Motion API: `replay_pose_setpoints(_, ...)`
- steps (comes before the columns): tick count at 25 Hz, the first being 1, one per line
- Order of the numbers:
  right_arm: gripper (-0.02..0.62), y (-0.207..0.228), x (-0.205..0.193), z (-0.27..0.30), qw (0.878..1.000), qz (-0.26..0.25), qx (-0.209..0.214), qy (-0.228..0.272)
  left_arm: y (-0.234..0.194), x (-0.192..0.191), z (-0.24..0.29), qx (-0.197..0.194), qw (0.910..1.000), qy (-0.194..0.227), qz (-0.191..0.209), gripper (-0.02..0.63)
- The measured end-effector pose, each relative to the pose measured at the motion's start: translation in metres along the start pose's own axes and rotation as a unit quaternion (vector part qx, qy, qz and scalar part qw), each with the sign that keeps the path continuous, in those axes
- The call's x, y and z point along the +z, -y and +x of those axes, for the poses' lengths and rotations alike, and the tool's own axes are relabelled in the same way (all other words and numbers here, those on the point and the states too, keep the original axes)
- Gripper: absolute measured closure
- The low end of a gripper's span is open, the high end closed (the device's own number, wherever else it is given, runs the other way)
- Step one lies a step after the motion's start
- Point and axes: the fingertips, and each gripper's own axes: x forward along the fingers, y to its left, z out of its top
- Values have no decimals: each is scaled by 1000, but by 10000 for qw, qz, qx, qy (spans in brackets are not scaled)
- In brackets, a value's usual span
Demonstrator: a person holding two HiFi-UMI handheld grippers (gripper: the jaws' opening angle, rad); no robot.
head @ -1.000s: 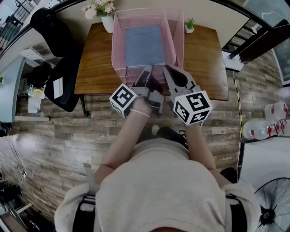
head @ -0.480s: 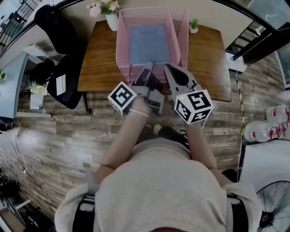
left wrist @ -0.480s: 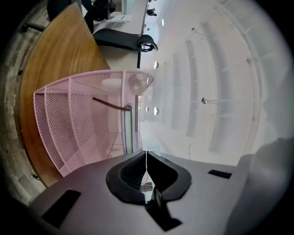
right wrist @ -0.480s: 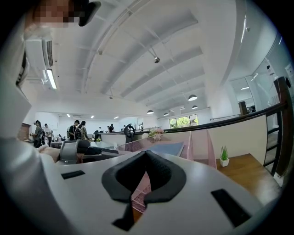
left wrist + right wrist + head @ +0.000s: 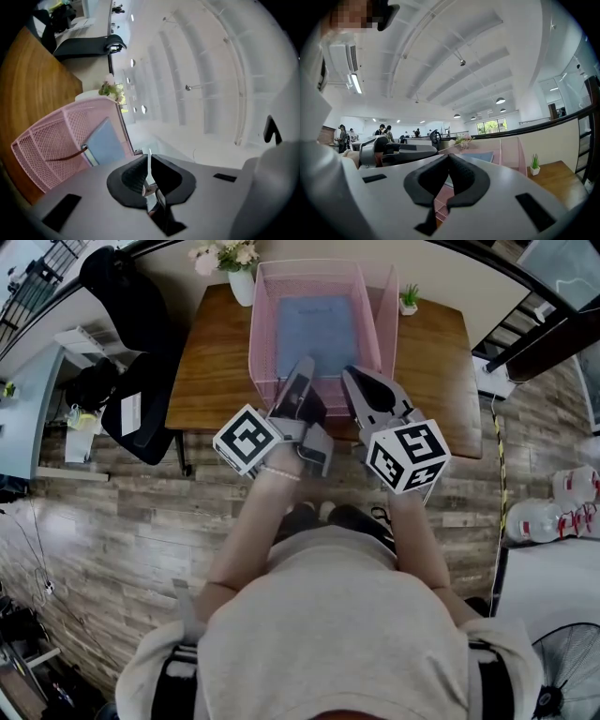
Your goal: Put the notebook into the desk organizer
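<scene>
Pale grey top (image 5: 337, 634), thin, possibly beaded bracelet (image 5: 279, 472), grey left gripper (image 5: 304, 367), right gripper (image 5: 351, 376), 2 black-and-white marker cubes (image 5: 248, 439).

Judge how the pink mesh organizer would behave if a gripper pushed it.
The organizer is thin open mesh, so probably light; it would likely slide on the smooth wooden desk rather than resist. Its walls may flex a little. With a broad base and the notebook resting inside, tipping seems unlikely.
</scene>
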Motion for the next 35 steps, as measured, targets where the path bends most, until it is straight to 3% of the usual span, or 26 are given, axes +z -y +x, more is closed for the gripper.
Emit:
replay_pose_setpoints(3, 594, 0, 10, 3, 10000, -61, 35, 71, 5, 4, 4, -4, 9995, -98, 307, 586)
replay_pose_setpoints(8, 594, -1, 24, 5, 9997, -133, 75, 203, 6, 17, 2, 294, 9896, -260, 1387, 593)
replay_pose_setpoints(14, 594, -10, 36, 4, 9985, -455, 127, 294, 30, 14, 11, -133, 9706, -544, 2339, 598)
replay_pose_setpoints(19, 594, -15, 40, 3, 9979, -518, 186, 338, 36, 8, 8, -96, 9407, -863, 3279, 606)
replay_pose_setpoints(27, 592, -17, 29, -3, 9980, -555, 197, 228, 28, 5, -3, 329, 8794, -1218, 4591, 606)
replay_pose_setpoints(31, 592, -18, 20, -5, 9987, -412, 240, 158, 22, -2, -8, 450, 8509, -1544, 5001, 603)
replay_pose_setpoints(35, 592, -19, 12, -5, 9989, -366, 272, 66, 11, -14, -12, 558, 8317, -1890, 5190, 595)
